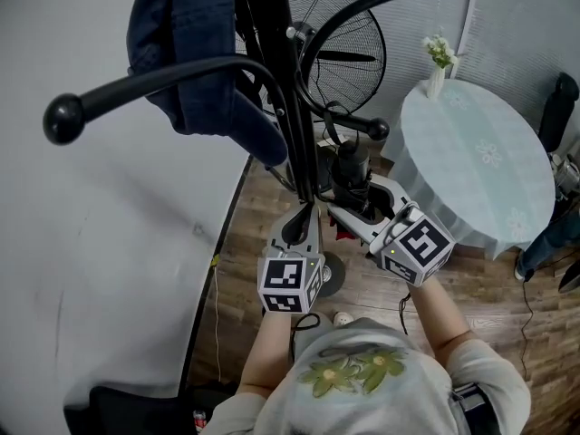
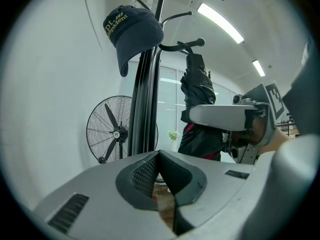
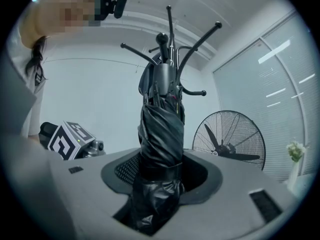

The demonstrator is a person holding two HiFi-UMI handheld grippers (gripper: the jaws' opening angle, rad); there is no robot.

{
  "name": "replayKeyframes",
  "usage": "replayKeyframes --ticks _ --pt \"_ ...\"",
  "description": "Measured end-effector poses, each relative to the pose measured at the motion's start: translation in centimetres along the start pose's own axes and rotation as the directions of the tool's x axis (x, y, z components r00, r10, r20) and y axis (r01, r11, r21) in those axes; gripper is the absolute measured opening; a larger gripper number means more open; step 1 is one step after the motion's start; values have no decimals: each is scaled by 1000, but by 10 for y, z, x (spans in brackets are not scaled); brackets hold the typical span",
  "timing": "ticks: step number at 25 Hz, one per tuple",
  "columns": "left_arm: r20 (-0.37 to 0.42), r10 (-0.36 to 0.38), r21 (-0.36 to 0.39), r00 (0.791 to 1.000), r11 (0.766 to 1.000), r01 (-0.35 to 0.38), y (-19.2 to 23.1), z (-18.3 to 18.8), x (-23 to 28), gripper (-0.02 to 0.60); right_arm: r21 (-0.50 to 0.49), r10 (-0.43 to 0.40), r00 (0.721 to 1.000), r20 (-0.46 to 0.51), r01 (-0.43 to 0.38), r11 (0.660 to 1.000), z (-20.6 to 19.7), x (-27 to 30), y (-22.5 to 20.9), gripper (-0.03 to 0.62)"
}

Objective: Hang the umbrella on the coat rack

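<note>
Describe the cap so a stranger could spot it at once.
Start at the black coat rack beside the white wall, with the floor fan behind it. The cap hangs on an upper hook. It is navy with yellowish lettering, unlike the black folded umbrella nearby.

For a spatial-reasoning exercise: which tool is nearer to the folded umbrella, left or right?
Right. The right tool grips the umbrella between its jaws; the left tool, shut and empty, is beside it, not touching.
</note>
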State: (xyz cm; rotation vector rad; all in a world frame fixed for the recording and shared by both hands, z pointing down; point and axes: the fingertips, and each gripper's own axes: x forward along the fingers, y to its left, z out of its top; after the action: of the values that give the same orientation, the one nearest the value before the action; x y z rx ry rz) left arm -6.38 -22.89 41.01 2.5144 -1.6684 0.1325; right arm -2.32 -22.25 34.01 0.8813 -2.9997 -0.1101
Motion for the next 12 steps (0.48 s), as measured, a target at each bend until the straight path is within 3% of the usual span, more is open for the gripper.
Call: replayKeyframes --ticks 12 --pt "4 -7 -15 1000 1000 7 -2 3 -1 5 27 3 1000 -24 -3 1000 -12 1 0 215"
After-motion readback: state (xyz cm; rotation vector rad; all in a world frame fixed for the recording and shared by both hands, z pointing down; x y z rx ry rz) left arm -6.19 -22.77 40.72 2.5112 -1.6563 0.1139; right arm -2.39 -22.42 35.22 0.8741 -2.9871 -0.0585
